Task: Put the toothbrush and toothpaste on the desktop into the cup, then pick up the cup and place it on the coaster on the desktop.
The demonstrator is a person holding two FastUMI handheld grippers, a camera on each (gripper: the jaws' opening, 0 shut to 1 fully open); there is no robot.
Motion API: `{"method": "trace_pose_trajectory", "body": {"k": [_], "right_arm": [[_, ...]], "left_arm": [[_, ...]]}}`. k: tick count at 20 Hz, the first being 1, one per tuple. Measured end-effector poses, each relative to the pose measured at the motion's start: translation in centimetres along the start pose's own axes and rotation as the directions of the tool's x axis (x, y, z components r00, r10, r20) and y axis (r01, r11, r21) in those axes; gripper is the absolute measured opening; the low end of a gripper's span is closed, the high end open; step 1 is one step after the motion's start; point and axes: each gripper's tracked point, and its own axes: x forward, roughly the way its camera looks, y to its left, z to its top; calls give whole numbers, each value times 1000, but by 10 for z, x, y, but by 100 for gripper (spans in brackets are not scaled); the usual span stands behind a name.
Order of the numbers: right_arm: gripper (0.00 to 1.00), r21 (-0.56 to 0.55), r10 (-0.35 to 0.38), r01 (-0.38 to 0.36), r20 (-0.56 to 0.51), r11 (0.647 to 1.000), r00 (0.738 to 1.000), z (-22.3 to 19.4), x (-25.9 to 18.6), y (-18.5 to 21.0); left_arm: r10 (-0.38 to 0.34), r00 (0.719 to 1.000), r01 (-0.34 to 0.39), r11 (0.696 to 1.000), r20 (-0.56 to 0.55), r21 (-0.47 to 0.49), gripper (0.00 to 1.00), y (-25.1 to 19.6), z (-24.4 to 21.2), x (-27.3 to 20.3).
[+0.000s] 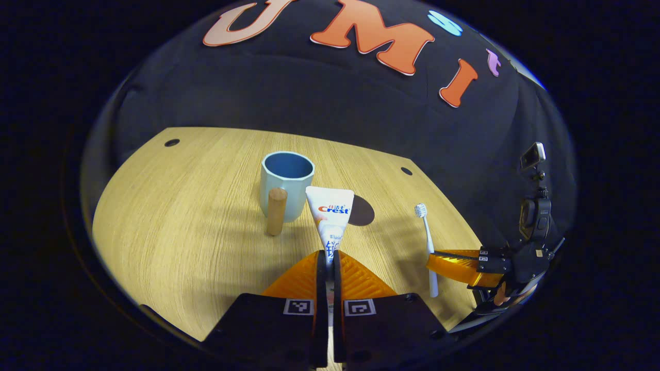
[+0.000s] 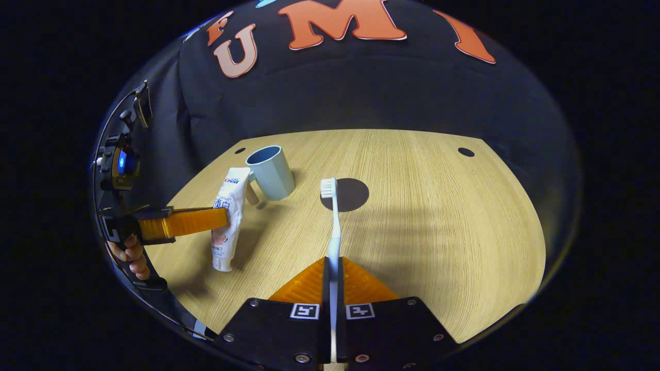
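You have both items in hand, but nothing is in the cup (image 1: 286, 185) yet. Your left gripper (image 1: 330, 257) is clamped on the toothpaste tube (image 1: 330, 214), both orange fingers pressed flat against its lower body. The tube stands nearly upright with its crimped end up, just this side of the cup and a little to the side of the wooden handle (image 1: 276, 211). In the right gripper view the tube hangs clear above the desktop (image 2: 438, 216), cap end down, near the cup's handle side.

Your right gripper (image 2: 333, 268) is closed on the toothbrush (image 2: 334, 226), pinching the lower handle, with the bristle head pointing up and away. It sits well apart from the cup, on the far side of the round dark coaster (image 2: 348, 195) as seen from the cup.

The cup stands upright and empty on the desktop, just beside the coaster and not on it.

By my reading, the pick-ups are done. Still left: dropping the tube in, dropping the brush in, then lifting the cup onto the coaster. The tube looks closer to going in first.
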Motion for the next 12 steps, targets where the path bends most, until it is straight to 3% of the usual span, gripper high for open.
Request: {"method": "trace_pose_trajectory", "body": {"k": [5,12], "right_arm": [[5,-34,-15,17,72,999,997,-11,11,-2],[5,-30,-26,31,148,999,989,1,5,-3]], "left_arm": [[17,989,-21,999,148,25,8,-3,30,-16],[45,934,-78,994,354,80,8,4,83,-38]]}}
